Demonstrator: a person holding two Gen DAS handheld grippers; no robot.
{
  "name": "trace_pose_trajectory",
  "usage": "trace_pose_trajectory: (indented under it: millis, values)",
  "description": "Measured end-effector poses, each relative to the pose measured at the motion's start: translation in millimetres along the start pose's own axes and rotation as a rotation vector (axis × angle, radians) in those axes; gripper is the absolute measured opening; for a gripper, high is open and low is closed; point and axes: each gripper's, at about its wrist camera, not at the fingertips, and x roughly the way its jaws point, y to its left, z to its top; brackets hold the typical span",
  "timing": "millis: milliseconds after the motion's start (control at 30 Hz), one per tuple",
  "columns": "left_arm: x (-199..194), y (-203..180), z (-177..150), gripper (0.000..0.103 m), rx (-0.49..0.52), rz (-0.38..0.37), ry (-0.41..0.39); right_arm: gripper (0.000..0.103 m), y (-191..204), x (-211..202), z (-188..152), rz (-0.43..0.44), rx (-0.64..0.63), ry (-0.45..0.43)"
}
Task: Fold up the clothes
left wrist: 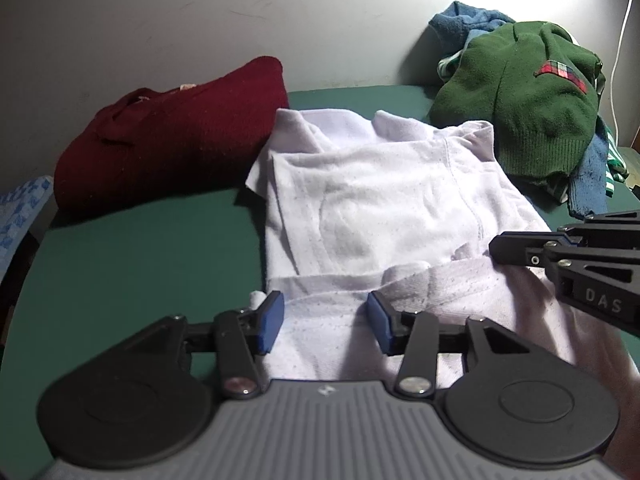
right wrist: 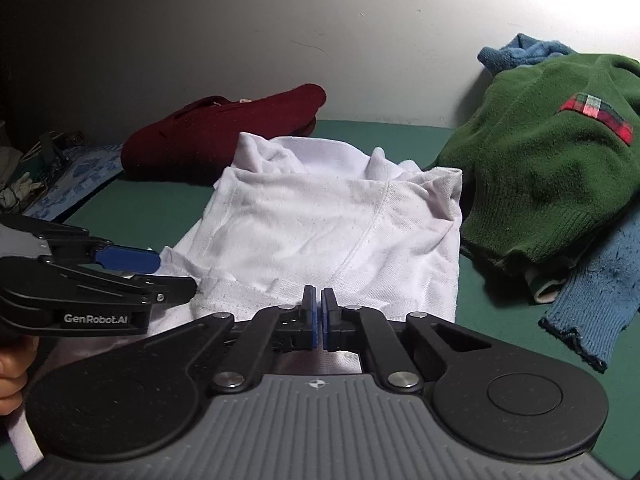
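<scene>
Jaws first: the left gripper [left wrist: 325, 322] stands wide, its blue pads either side of the near hem of the white shirt [left wrist: 380, 208], cloth between them but not pinched. The right gripper [right wrist: 319, 318] has its pads drawn together to a thin slit; cloth lies under them, but whether any is caught in the slit I cannot tell.

That white shirt lies at twelve o'clock from both grippers, on the green table [left wrist: 132, 256], partly folded, sides turned in, collar at the far end. At ten o'clock sits a folded maroon sweater [left wrist: 172, 132]; at two o'clock a loose heap, green sweater [left wrist: 516, 104] over a blue knit [right wrist: 592, 304].

I judge the work to be on the shirt's near hem. To do it well, both grippers want a bite on the hem, level with each other and well apart, taking every layer. Lift low, carry the edge straight toward the collar, and keep clear of the green heap.
</scene>
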Motion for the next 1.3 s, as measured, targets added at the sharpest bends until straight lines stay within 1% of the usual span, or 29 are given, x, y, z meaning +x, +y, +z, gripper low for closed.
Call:
trace_pose_trajectory:
  millis: [67, 100, 133, 167, 233, 300, 333, 400, 500, 533, 633, 833, 933, 1067, 1200, 1300]
  values:
    - [0.2, -1.4, 0.8, 0.05, 0.004, 0.01, 0.007, 0.003, 1.6, 5.0, -0.8, -0.015, -0.011, 0.013]
    - [0.3, -1.0, 0.9, 0.051, 0.004, 0.012, 0.009, 0.005, 2.5, 2.9, 0.2, -0.02, -0.019, 0.01]
    - [0.4, -0.6, 1.0, 0.054, 0.003, 0.014, 0.012, 0.012, 1.3, -2.7, 1.2, -0.027, -0.01, -0.003]
    - [0.6, -0.1, 1.2, 0.056, 0.002, 0.018, 0.015, 0.015, -1.5, -9.5, 2.0, -0.043, 0.003, -0.02]
    - [1.6, 1.8, 2.0, 0.063, -0.008, 0.029, 0.024, 0.026, -7.0, -22.8, 3.2, -0.079, 0.027, -0.049]
    - [2.0, 3.3, 2.3, 0.065, -0.022, 0.031, 0.032, 0.031, -11.9, -30.6, 1.3, -0.143, 0.031, -0.041]
    - [1.9, 3.1, 2.3, 0.065, -0.022, 0.033, 0.033, 0.031, -14.8, -32.7, -0.4, -0.169, 0.035, -0.028]
    - [1.7, 2.6, 2.2, 0.065, -0.023, 0.035, 0.034, 0.029, -18.2, -30.2, -5.9, -0.182, 0.042, 0.003]
    - [1.5, 1.7, 2.5, 0.066, -0.022, 0.042, 0.038, 0.013, -20.2, -23.8, -13.6, -0.187, 0.05, 0.035]
    - [1.5, 1.6, 2.8, 0.068, -0.02, 0.045, 0.04, 0.012, -20.6, -20.5, -14.7, -0.184, 0.064, 0.04]
    - [2.7, 3.1, 3.3, 0.072, -0.025, 0.051, 0.045, 0.011, -20.1, -13.2, -13.8, -0.193, 0.076, 0.035]
    - [2.0, 6.1, 3.5, 0.075, -0.037, 0.05, 0.044, 0.01, -26.6, -4.2, -8.3, -0.199, 0.094, 0.021]
    - [-3.1, 9.1, 4.4, 0.075, -0.043, 0.045, 0.04, 0.013, -18.2, -24.0, -16.1, -0.191, 0.095, 0.032]
    - [-25.1, 15.3, 0.8, 0.075, -0.045, 0.052, 0.011, 0.014, -7.0, -50.4, -26.5, -0.18, 0.095, 0.047]
    - [-57.2, 13.3, -15.3, 0.074, -0.014, 0.049, -0.018, 0.014, 4.2, -76.8, -36.9, -0.169, 0.095, 0.061]
    - [-80.3, 6.8, -36.6, 0.074, 0.004, 0.02, -0.003, 0.014, 17.7, -92.6, -52.7, -0.168, 0.091, 0.087]
